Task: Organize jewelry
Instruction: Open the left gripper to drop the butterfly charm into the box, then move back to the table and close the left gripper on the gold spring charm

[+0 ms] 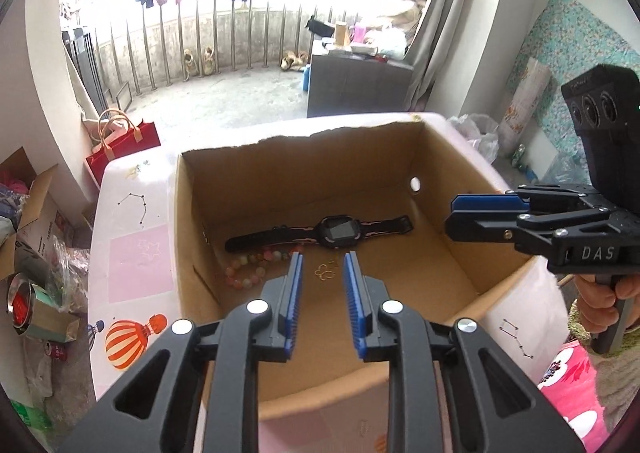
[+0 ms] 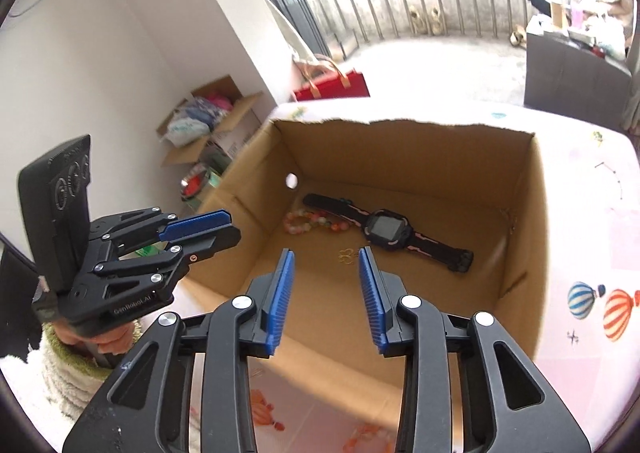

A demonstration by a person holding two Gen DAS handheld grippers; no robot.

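An open cardboard box [image 1: 448,149] [image 2: 532,189] stands on a pink table. On its floor lie a black watch [image 1: 336,231] [image 2: 386,227], a bracelet of pink and green beads [image 1: 250,269] [image 2: 310,221] and a small gold ornament [image 1: 325,272] [image 2: 347,255]. My left gripper [image 1: 323,257] [image 2: 234,225] is open and empty, above the box's near side. My right gripper [image 2: 326,253] [image 1: 450,215] is open and empty, above the box's other side.
The table cover [image 1: 136,257] shows balloon prints [image 2: 600,305]. A red bag [image 1: 120,145], cardboard boxes with clothes [image 2: 208,121] and tins [image 1: 28,305] stand on the floor at the left. A dark cabinet [image 1: 356,83] stands behind.
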